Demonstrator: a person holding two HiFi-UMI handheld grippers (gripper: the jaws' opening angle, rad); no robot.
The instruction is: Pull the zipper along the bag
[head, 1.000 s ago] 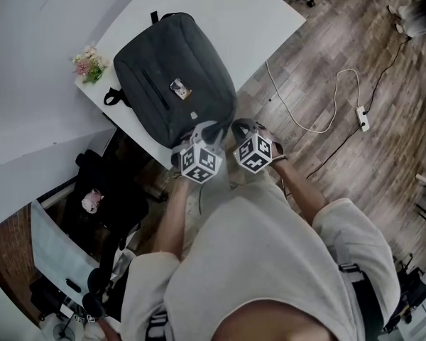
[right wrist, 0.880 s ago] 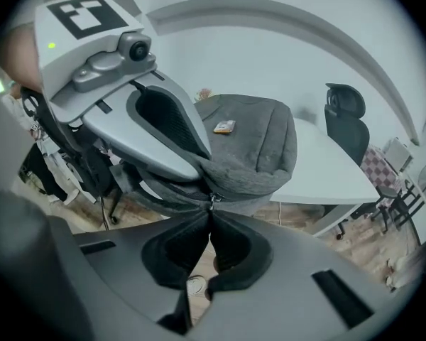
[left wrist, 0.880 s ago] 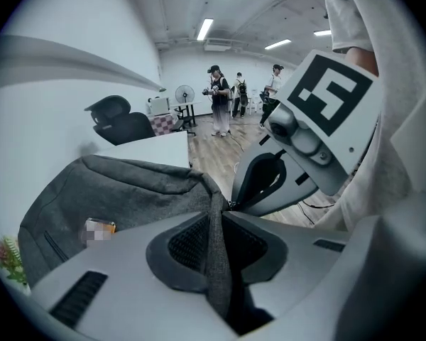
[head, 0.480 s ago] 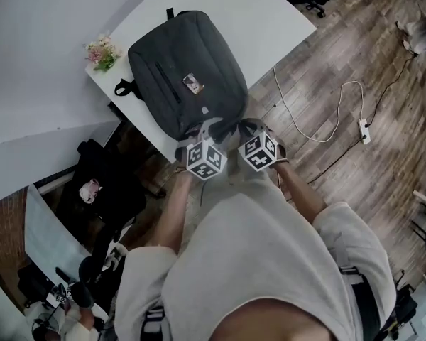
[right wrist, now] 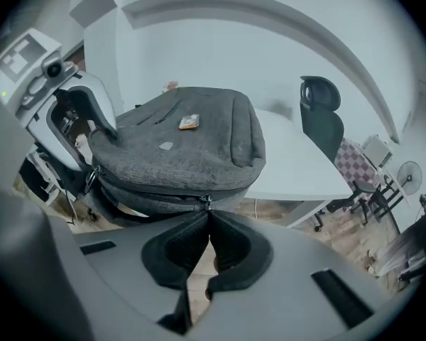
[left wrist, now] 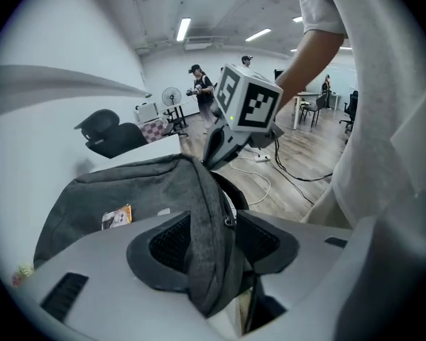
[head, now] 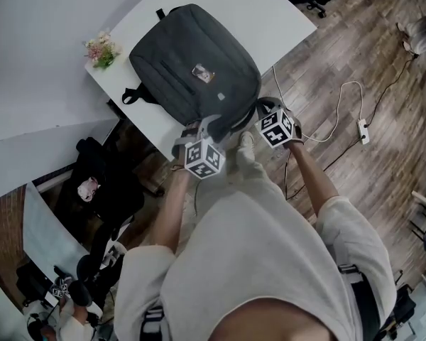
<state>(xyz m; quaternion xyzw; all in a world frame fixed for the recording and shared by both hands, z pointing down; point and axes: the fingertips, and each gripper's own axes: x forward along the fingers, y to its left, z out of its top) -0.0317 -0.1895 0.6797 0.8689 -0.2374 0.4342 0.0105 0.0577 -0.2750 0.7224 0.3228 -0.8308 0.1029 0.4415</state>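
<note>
A dark grey backpack (head: 195, 69) lies flat on the white table (head: 270, 13). My left gripper (head: 201, 128) is at its near corner. Its jaws have just been opening and stand open, with a fold of the bag's fabric (left wrist: 211, 261) loose between the pads. My right gripper (head: 261, 112) is further right along the near edge, shut on the small metal zipper pull (right wrist: 208, 203) at its fingertips (right wrist: 208, 219). The zipper line (right wrist: 149, 197) runs left from there toward the left gripper (right wrist: 64, 119). A small picture tag (right wrist: 189, 122) sits on the bag's top.
A small bunch of flowers (head: 101, 48) stands at the table's far left corner. A white cable and power strip (head: 362, 128) lie on the wooden floor to the right. Dark bags (head: 99, 190) sit under the table's left side. An office chair (right wrist: 319, 112) stands behind the table.
My right gripper has moved to the right along the bag's near edge, away from the left gripper. The left gripper stays at the corner.
</note>
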